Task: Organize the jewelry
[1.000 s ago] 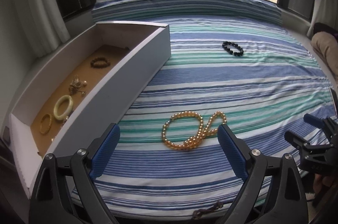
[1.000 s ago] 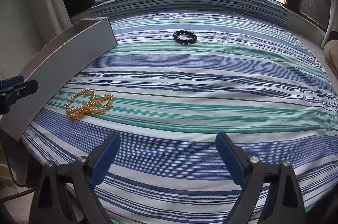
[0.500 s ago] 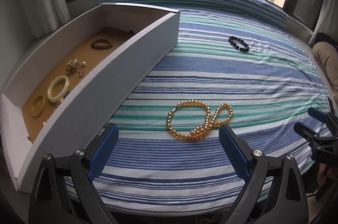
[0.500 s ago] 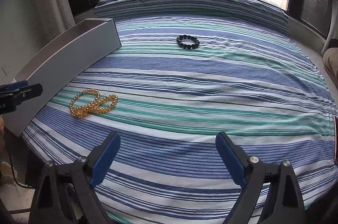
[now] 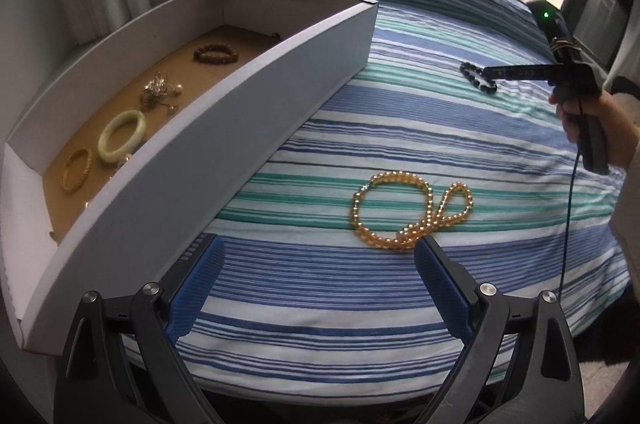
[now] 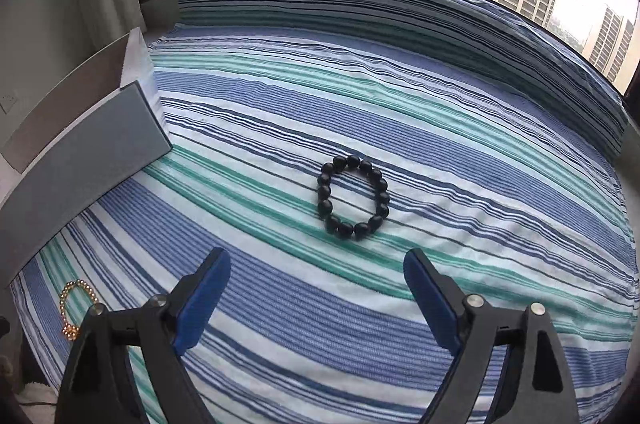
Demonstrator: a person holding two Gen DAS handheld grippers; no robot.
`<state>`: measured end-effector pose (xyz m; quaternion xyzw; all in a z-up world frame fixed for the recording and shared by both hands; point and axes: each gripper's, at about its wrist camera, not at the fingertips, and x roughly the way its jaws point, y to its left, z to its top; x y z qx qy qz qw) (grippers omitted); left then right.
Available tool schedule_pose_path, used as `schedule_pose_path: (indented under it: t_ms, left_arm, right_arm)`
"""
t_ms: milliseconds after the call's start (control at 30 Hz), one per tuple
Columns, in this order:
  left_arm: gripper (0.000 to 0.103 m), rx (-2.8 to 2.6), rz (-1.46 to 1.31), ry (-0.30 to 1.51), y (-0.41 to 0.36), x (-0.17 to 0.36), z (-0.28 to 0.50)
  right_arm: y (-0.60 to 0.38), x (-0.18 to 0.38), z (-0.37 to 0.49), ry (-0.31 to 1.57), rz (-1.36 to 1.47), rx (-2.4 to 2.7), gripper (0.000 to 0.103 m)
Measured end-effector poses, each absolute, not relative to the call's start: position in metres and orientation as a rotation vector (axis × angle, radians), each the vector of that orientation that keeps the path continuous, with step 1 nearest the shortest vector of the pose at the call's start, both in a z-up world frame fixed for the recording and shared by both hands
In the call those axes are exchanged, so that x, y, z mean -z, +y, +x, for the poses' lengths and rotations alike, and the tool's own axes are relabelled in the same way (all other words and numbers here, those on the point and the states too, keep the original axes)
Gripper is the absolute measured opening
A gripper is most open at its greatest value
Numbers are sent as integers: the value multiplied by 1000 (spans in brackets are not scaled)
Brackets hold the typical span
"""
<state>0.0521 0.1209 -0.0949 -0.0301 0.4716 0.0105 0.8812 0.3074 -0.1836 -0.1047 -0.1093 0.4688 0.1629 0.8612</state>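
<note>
- The box [image 5: 224,143] lies on the striped sheet [image 5: 400,127], along its left edge.
- Inside the box: a brown bracelet [image 5: 216,55] at the far end, a tangle of chain [image 5: 160,93], a green bangle [image 5: 122,135] and a gold bangle [image 5: 76,169] nearer.
- Gold beads [image 5: 410,212] lie on the sheet right of the box, just ahead of the left gripper [image 5: 316,288], whose fingers are spread wide and empty.
- The right gripper [image 6: 316,298], fingers wide and empty, hangs over the black bracelet [image 6: 354,197], further right of the box.
</note>
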Motion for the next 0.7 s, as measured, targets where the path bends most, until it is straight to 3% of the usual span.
schedule_pose_path:
  t_ms: [33, 167, 233, 300, 333, 367, 700]
  left_arm:
    - [96, -29, -68, 990, 124, 97, 53]
    - [96, -48, -83, 1002, 132, 100, 55]
    - [96, -50, -87, 1002, 134, 101, 56]
    - [96, -50, -89, 1005, 135, 103, 56]
    - [96, -48, -88, 1006, 135, 103, 57]
    - [96, -44, -86, 1006, 133, 104, 57]
    - [96, -4, -58, 1019, 117, 109, 57]
  right_arm:
    - [-177, 112, 319, 994, -243, -344, 61]
    - [-155, 139, 348, 1002, -295, -330, 56]
    - [-152, 149, 356, 1027, -313, -313, 35]
    - [-157, 146, 356, 1012, -281, -300, 30]
    - [-161, 144, 354, 1009, -270, -285, 16]
    - [-164, 140, 350, 1009, -270, -269, 12]
    - [-186, 104, 194, 1079, -284, -449, 12]
